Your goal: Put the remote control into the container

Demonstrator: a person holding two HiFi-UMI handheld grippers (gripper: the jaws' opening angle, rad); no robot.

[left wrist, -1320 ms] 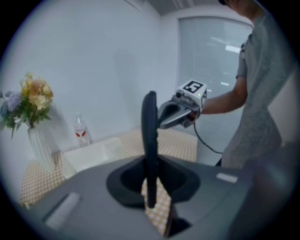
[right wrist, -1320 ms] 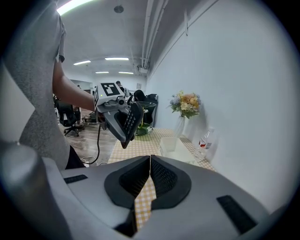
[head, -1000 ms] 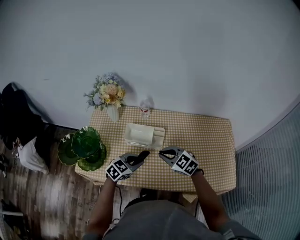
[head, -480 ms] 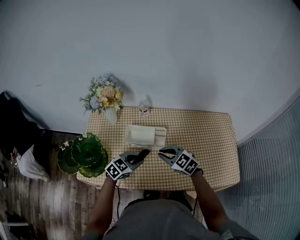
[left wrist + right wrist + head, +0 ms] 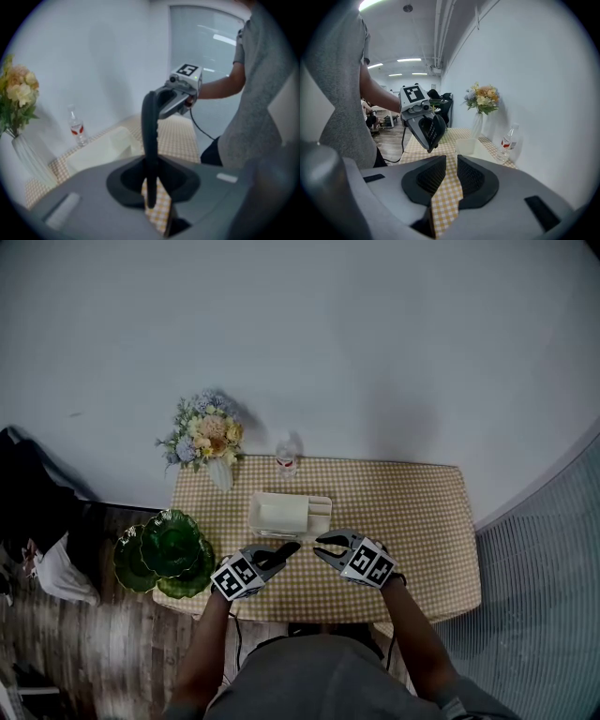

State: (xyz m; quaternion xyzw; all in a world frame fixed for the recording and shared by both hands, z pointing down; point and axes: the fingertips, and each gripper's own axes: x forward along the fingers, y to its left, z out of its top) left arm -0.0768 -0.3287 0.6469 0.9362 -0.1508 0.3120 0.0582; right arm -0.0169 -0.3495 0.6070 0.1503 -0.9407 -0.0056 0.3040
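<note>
Head view: left gripper (image 5: pixel 273 560) jaws clamp one remote control (image 5: pixel 286 548); right gripper (image 5: pixel 322 547) jaws just parting, empty; one container (image 5: pixel 279 514).

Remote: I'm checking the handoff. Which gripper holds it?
The left gripper: the remote stands clamped between its jaws. The right gripper has just been opening its jaws, nothing between them.

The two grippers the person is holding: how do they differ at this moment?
The left gripper is shut on a black remote control, held edge-on; the right gripper holds nothing. The left gripper's jaws are clamped, while the right gripper's jaws stand slightly apart, having just been opening, with only the checked tablecloth showing through the gap. Both hang above that tablecloth, short of the white container.
</note>
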